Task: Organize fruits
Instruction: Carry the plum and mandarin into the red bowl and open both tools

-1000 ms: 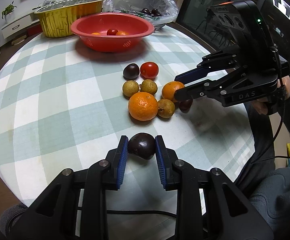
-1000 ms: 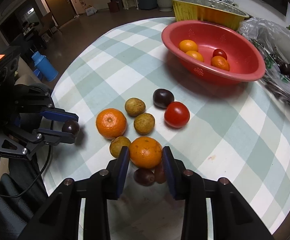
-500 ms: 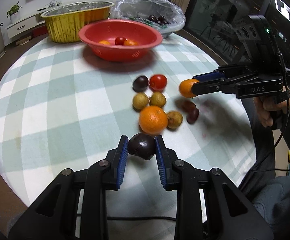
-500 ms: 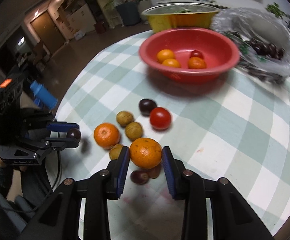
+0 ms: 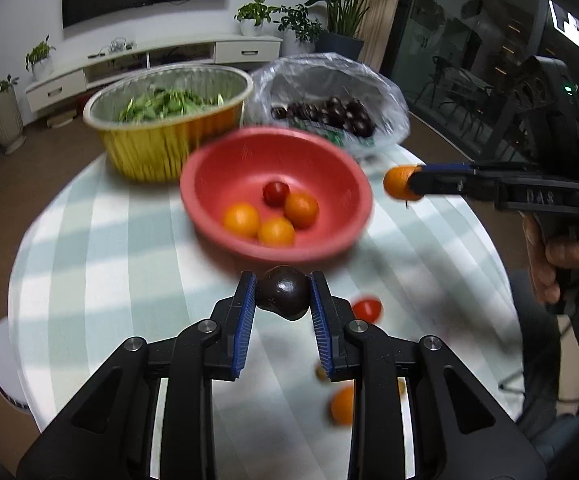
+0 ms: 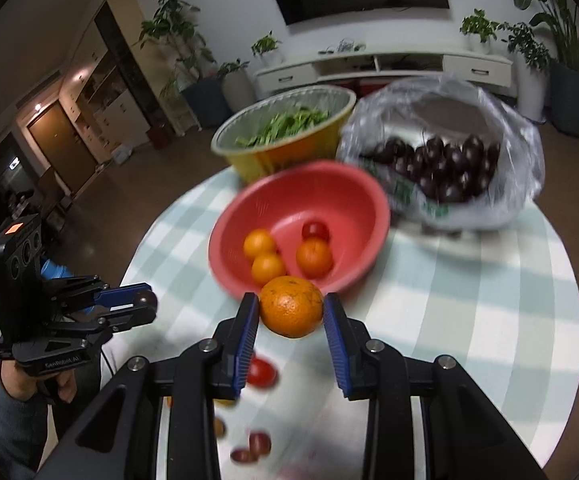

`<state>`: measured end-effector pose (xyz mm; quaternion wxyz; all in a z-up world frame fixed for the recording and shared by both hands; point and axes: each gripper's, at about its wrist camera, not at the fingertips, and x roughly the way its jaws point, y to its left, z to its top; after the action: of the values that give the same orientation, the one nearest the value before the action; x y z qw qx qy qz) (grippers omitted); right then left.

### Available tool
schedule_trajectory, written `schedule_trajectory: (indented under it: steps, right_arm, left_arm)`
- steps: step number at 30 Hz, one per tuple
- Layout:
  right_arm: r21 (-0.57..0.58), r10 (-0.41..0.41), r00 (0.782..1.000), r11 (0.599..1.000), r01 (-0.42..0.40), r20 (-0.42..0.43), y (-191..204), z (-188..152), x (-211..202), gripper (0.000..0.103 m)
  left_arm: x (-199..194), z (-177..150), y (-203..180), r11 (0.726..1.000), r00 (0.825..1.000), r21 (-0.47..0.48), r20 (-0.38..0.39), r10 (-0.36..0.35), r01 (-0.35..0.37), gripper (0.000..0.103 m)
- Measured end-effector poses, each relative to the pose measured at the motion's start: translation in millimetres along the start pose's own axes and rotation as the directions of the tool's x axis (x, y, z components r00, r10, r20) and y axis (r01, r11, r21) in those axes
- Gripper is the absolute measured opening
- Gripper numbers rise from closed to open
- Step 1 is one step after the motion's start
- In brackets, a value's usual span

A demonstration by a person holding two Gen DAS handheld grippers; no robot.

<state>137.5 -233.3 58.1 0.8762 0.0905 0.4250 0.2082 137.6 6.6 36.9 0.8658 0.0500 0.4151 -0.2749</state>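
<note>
The red bowl [image 5: 277,200] holds three oranges and one tomato [image 5: 276,193]. Behind the bowl stand a foil tub of greens [image 5: 169,128] and a bag of cherries [image 6: 445,172]. The left gripper [image 5: 283,294] clamps a dark fruit [image 5: 284,292] and the right gripper [image 6: 291,308] clamps an orange [image 6: 291,306], both raised just before the bowl's near rim.

Both wrist views look forward, sharing the red bowl [image 5: 275,196] between them.

left tongs [image 5: 282,296] + dark fruit [image 5: 283,298]: lifted toward red bowl [image 5: 209,168] | right tongs [image 6: 291,310] + orange [image 6: 291,306]: likewise raised
</note>
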Motion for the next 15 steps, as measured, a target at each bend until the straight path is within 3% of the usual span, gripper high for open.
schedule_trajectory:
  steps: [6, 15]
  right_arm:
    - [-0.04, -0.067, 0.998, 0.997, 0.067, 0.003, 2.6, 26.1, 31.7, 0.036]
    - [-0.078, -0.166, 0.985, 0.984, 0.163, -0.036, -8.4, 41.1, 77.2, 0.036]
  left_arm:
    - [46.2, 46.5, 4.4, 0.998, 0.999, 0.046, -0.015, 0.041, -0.04, 0.025]
    - [119.6, 72.0, 9.3, 0.994, 0.995, 0.092, -0.083, 0.061, -0.053, 0.025]
